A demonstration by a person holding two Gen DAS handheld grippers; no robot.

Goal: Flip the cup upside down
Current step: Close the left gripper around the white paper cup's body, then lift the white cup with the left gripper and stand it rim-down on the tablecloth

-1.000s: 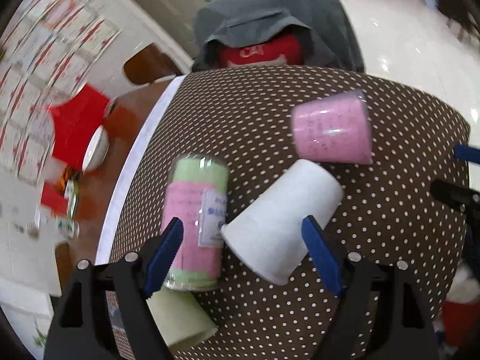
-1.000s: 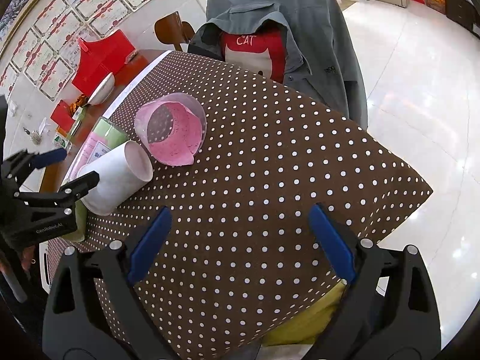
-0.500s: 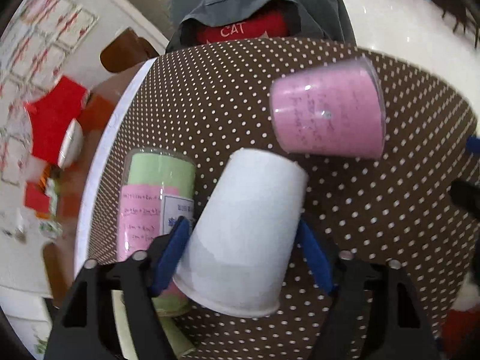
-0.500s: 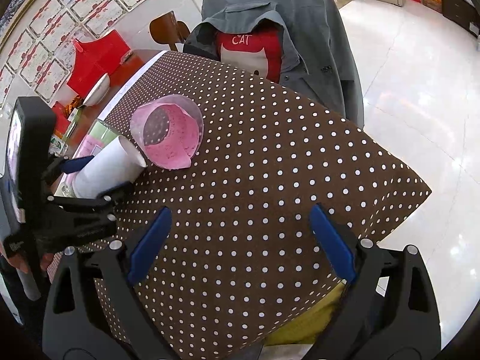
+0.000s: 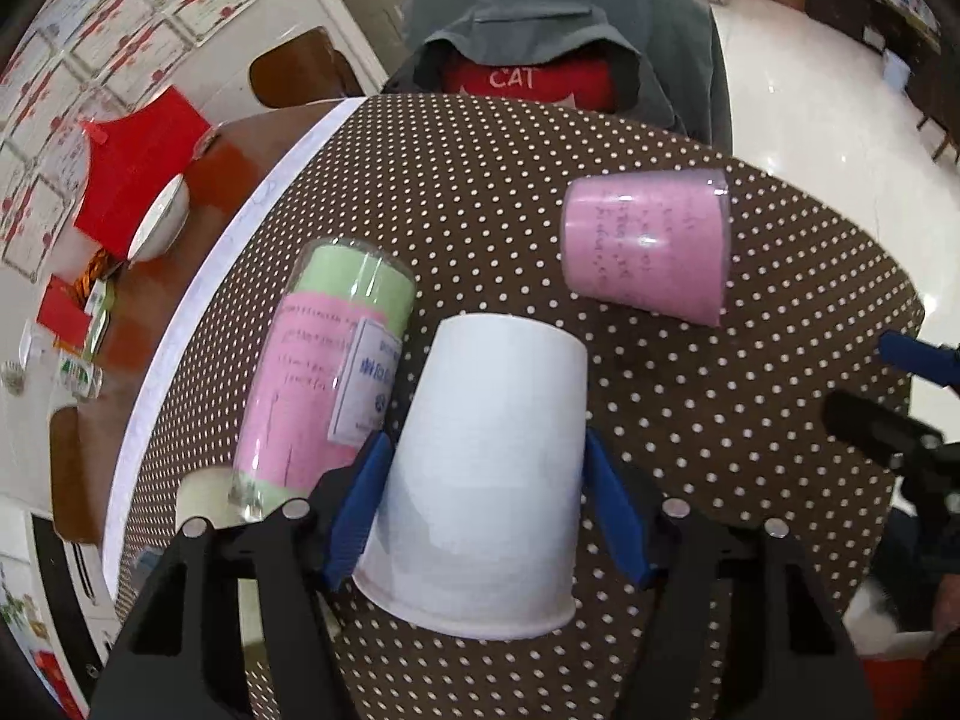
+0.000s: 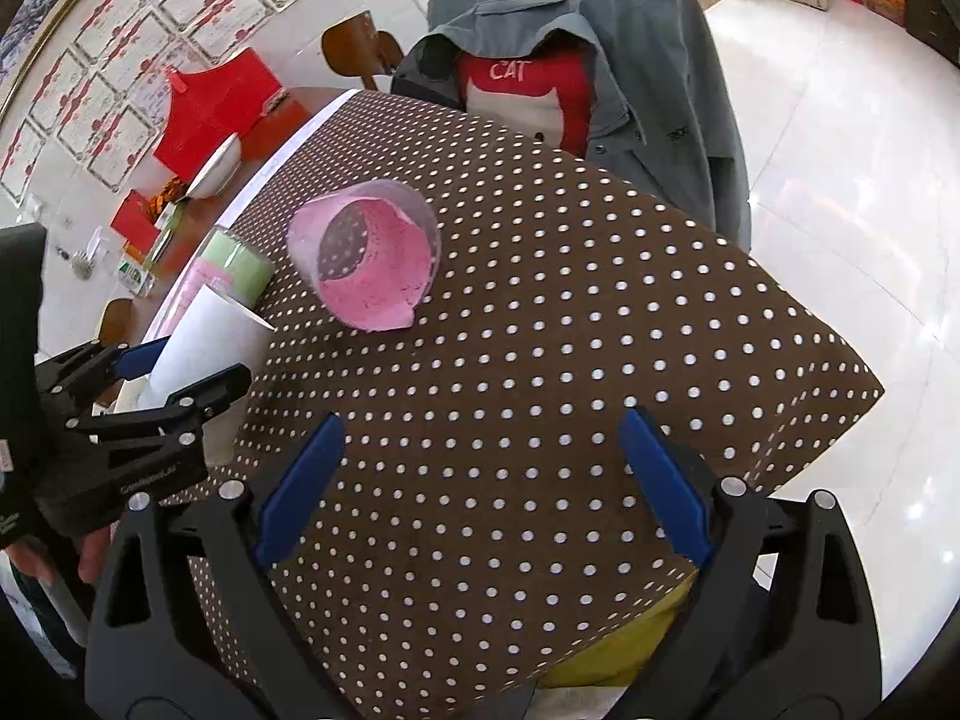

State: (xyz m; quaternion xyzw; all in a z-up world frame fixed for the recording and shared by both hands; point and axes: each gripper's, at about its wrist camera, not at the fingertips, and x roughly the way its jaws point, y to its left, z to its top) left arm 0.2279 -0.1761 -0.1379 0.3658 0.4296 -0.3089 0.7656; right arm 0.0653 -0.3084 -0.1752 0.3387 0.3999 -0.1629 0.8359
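A white paper cup (image 5: 489, 468) sits between the blue pads of my left gripper (image 5: 486, 504), which is shut on its sides. The cup is tilted, base pointing away from the camera and rim near it, lifted off the dotted tablecloth (image 5: 690, 420). In the right wrist view the cup (image 6: 204, 348) and the left gripper (image 6: 180, 378) show at the left. My right gripper (image 6: 480, 468) is open and empty above the cloth near the table's front edge.
A pink cup (image 5: 648, 252) lies on its side at the back right; it also shows in the right wrist view (image 6: 372, 264). A green-and-pink cylinder (image 5: 324, 372) lies left of the white cup. A chair with a grey jacket (image 5: 564, 36) stands behind the table.
My left gripper moved onto the white cup, closed on it and raised it from lying on the cloth. The right gripper stayed put.
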